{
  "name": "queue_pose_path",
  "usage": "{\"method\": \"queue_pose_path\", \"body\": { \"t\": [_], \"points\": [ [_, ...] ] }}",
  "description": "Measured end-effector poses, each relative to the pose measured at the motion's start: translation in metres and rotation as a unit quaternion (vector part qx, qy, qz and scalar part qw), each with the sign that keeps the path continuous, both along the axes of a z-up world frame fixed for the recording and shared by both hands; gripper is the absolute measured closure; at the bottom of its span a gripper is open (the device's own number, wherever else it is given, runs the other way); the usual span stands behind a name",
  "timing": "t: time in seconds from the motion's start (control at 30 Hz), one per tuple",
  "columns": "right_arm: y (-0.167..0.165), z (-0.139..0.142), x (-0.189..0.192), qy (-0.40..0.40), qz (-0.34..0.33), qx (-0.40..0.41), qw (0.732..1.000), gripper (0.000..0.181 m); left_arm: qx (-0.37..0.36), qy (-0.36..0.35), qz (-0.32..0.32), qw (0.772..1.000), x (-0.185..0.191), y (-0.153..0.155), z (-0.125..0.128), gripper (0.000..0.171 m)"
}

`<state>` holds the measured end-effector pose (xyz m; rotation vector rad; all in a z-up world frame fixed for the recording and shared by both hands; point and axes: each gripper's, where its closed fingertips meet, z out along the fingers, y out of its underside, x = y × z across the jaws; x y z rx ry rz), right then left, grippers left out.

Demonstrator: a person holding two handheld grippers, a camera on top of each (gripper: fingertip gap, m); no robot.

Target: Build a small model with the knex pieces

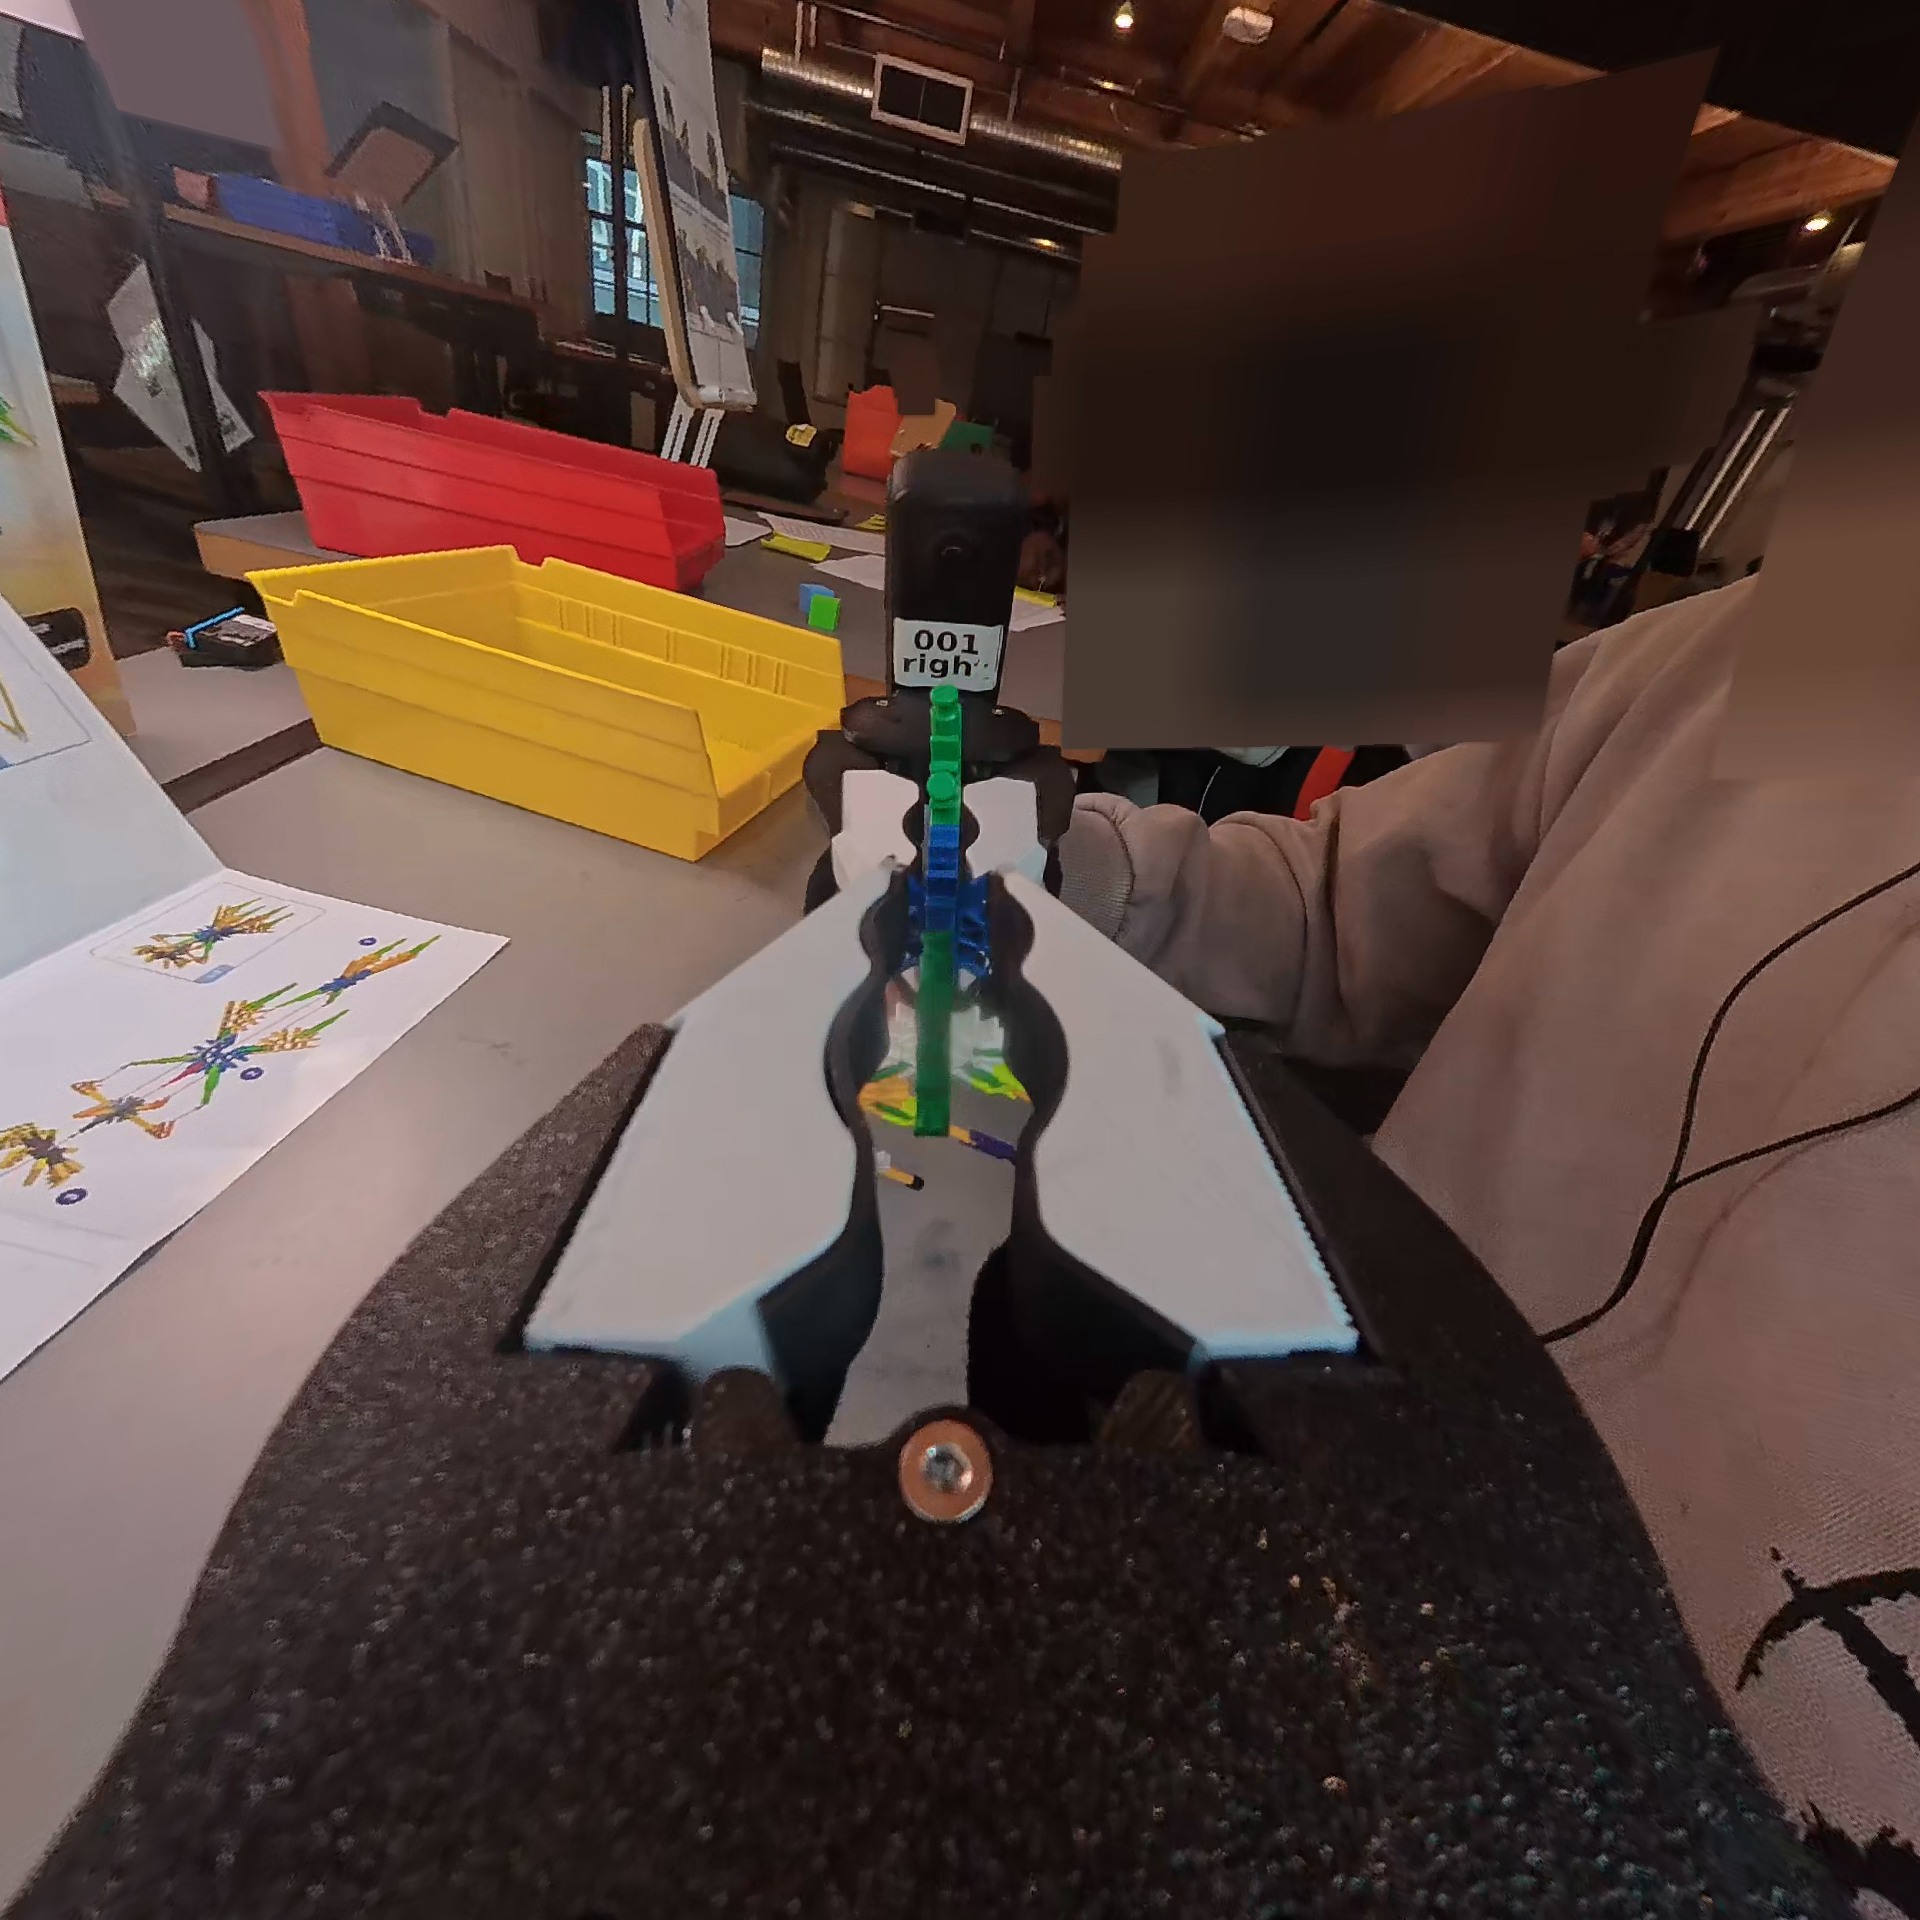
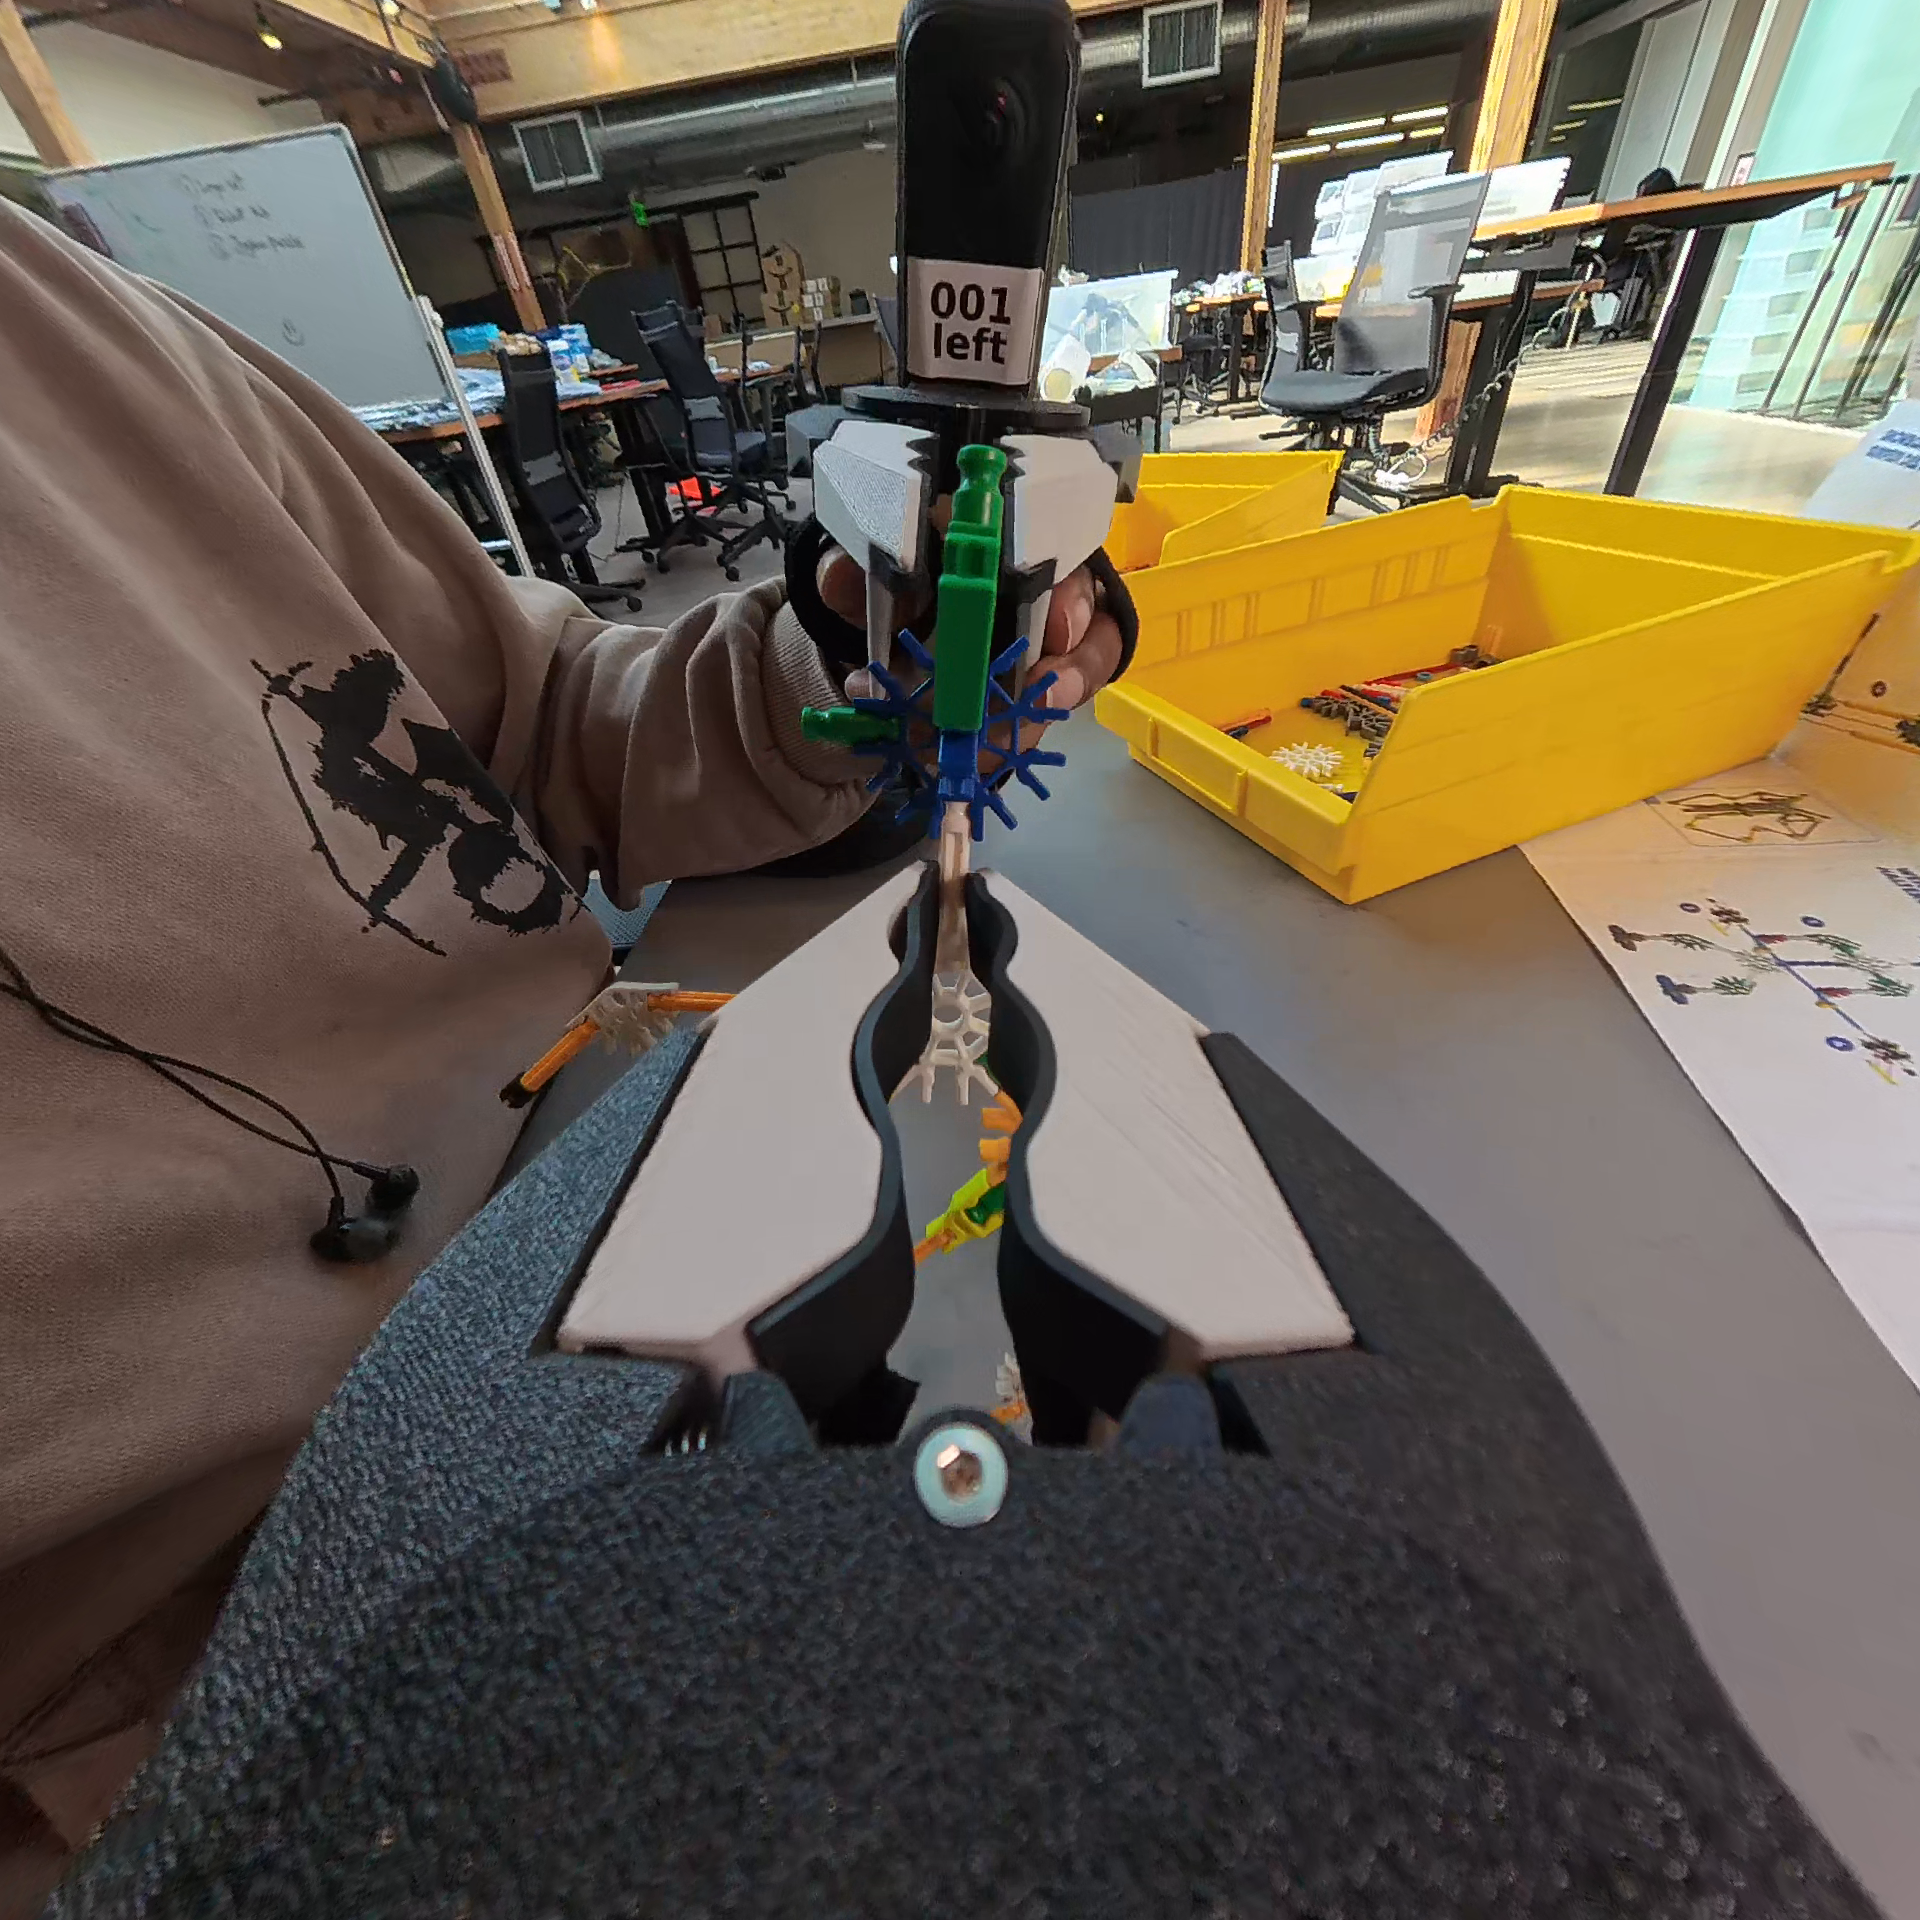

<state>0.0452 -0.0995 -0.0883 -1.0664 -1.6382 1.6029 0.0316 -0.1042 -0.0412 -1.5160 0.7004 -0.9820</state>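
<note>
Green rod (image 1: 932, 1023) and blue connector (image 1: 943, 902) are seen clamped between the left gripper (image 1: 943, 914) fingertips. White rod (image 2: 952, 868), joined to the blue connector (image 2: 961, 743), is pinched by the right gripper (image 2: 950, 878); a yellow bin (image 2: 1475, 665) lies right of its fingers.

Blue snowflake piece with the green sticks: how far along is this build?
Done: green sticks sit plugged into the blue snowflake piece, gripped by the left gripper. In hand: the right gripper pinches a white stick against it; whether it is seated is unclear. Left: loose parts in the yellow bin, plus an orange-and-white piece.
</note>
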Motion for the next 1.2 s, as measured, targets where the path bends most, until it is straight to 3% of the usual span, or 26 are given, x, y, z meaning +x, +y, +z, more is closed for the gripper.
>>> {"method": "queue_pose_path", "body": {
  "t": [0.13,0.27,0.77,0.87,0.9,0.93,1.03,1.2],
  "points": [
    [-0.003,-0.01,-0.002,-0.017,-0.003,0.033,0.999,0.178,-0.014,0.007,-0.006,1.0,0.005,0.001,-0.009,0.171],
    [-0.004,-0.01,-0.003,-0.013,-0.004,0.038,0.999,0.179,-0.006,0.043,-0.005,0.999,0.005,0.0,-0.012,0.171],
    [-0.005,-0.008,-0.006,-0.007,-0.006,0.027,1.0,0.18,0.006,0.046,-0.02,0.999,0.006,-0.003,-0.011,0.171],
    [0.017,0.003,-0.01,0.011,-0.065,0.032,0.997,0.179,0.02,0.044,0.065,0.997,-0.016,0.023,-0.008,0.171],
    [0.029,0.006,-0.01,0.02,-0.099,0.061,0.993,0.178,0.033,0.039,0.092,0.994,-0.024,0.03,-0.005,0.169],
    [0.043,0.007,-0.01,0.031,-0.145,0.098,0.984,0.178,0.046,0.022,0.111,0.992,-0.031,0.034,0.002,0.151],
    [0.068,0.007,-0.007,0.058,-0.221,0.181,0.957,0.178,0.037,-0.032,0.148,0.988,-0.046,0.043,0.01,0.148],
    [0.087,0.005,-0.011,0.08,-0.305,0.263,0.912,0.178,-0.059,-0.037,0.124,0.99,-0.025,0.051,-0.038,0.148]
  ]
}}
